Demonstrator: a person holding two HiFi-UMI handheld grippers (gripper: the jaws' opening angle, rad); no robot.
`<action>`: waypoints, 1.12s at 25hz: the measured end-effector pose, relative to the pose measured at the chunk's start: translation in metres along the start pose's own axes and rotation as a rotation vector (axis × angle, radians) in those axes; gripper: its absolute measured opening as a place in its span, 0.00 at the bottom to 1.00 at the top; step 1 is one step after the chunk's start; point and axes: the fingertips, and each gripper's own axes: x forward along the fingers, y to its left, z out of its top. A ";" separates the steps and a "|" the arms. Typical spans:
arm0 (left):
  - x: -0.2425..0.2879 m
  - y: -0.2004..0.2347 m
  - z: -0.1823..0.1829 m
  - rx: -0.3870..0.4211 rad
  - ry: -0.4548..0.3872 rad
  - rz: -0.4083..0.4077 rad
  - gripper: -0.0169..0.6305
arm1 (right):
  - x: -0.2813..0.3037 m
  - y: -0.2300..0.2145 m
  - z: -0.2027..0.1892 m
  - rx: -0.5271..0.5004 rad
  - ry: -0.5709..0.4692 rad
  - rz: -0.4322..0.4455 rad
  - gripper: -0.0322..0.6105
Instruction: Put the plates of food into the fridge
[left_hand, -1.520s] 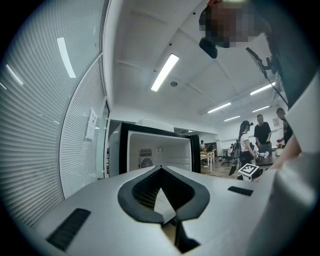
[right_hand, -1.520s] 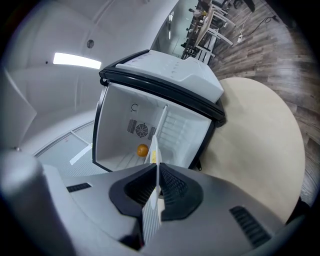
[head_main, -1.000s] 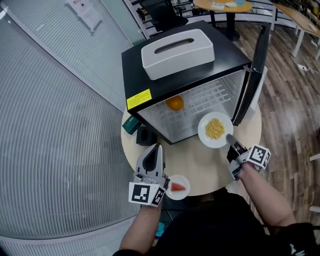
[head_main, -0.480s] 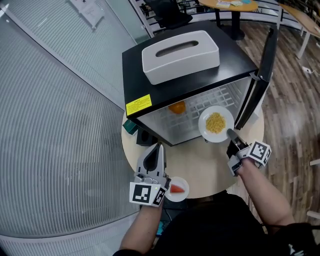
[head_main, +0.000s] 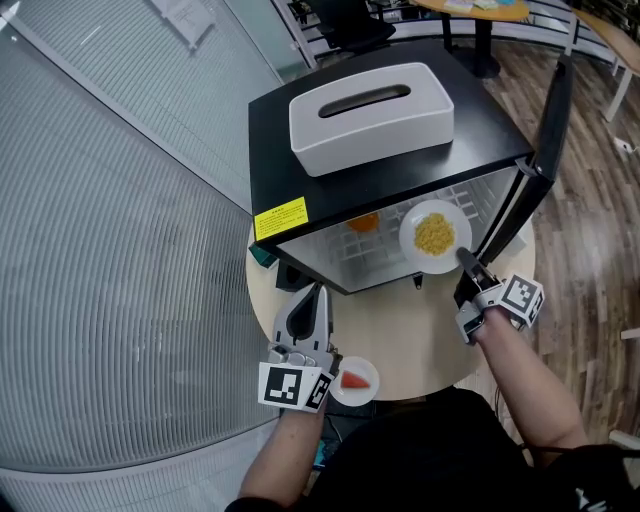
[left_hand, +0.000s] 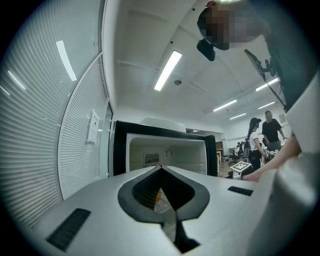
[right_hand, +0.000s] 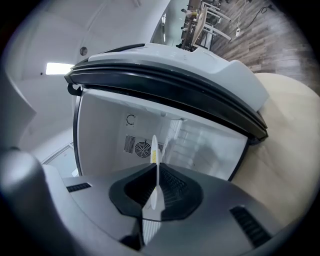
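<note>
Right gripper (head_main: 465, 262), clenched on the plate of noodles (head_main: 435, 237), has advanced it into the open fridge (head_main: 280, 130); placement appears imminent. Left gripper (head_main: 316, 292) closed, empty.

On my feed: left gripper (head_main: 318, 293) & right gripper (head_main: 466, 259) have grey moulded fingers (left_hand: 100, 200) w/ black ribbed insets & dark slots. White cube (head_main: 293, 387) w/ black square markers on each. Person's top (head_main: 430, 450): black.

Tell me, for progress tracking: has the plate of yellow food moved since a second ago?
Yes. The plate of yellow food, clamped in the right hand-held gripper, went from over the table deeper into the open fridge.
</note>
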 end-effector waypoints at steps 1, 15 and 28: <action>0.002 0.001 -0.001 0.001 0.003 0.000 0.03 | 0.002 -0.002 0.001 0.000 0.002 -0.010 0.08; 0.031 0.009 -0.010 0.019 0.053 -0.008 0.03 | 0.034 -0.013 0.019 0.076 -0.029 -0.083 0.08; 0.039 0.031 -0.021 0.021 0.076 0.008 0.03 | 0.061 -0.019 0.025 0.129 -0.085 -0.126 0.08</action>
